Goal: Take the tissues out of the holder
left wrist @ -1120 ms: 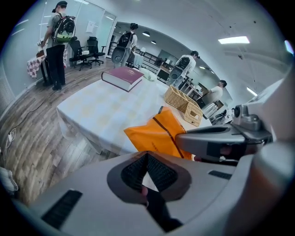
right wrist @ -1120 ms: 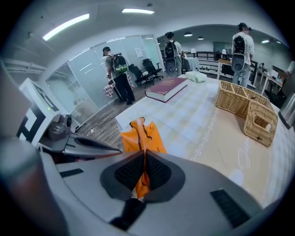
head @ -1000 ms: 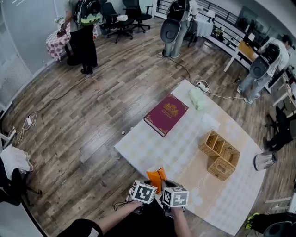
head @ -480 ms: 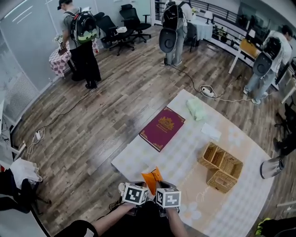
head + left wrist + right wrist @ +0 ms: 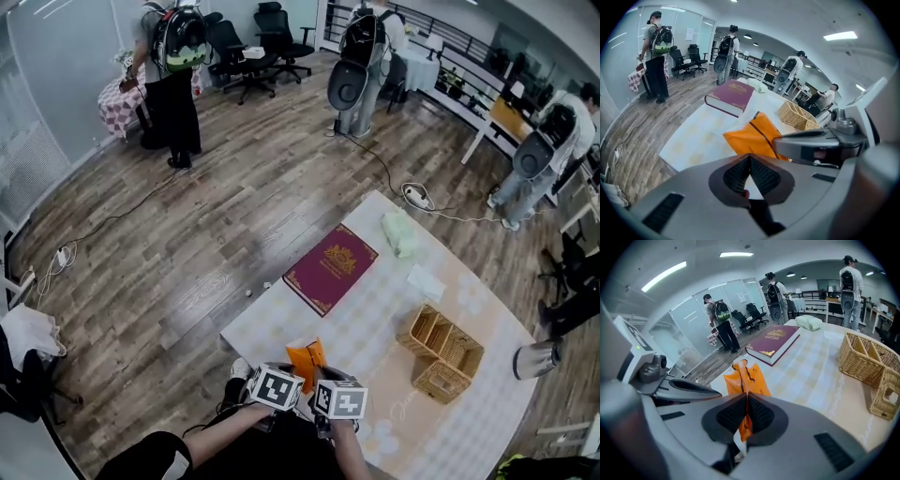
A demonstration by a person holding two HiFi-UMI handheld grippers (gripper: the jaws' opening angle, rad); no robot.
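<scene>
Left gripper (image 5: 749,157): jaws together at the tips, on the near edge of the flat orange fabric tissue holder (image 5: 754,137). Right gripper (image 5: 746,398): jaws clamped on the same holder, with orange fabric between the pads. The holder is held just inside the near edge of the cream checked cloth-covered table (image 5: 281,309).

Against a second ago, both grippers and the holder sit closer to the maroon hardcover book (image 5: 330,267), with the grip unchanged.

Bare cloth lies between holder and book. The woven wicker basket (image 5: 441,352) stands well apart on the right. Wooden floor (image 5: 187,253) borders the table's left edge.
</scene>
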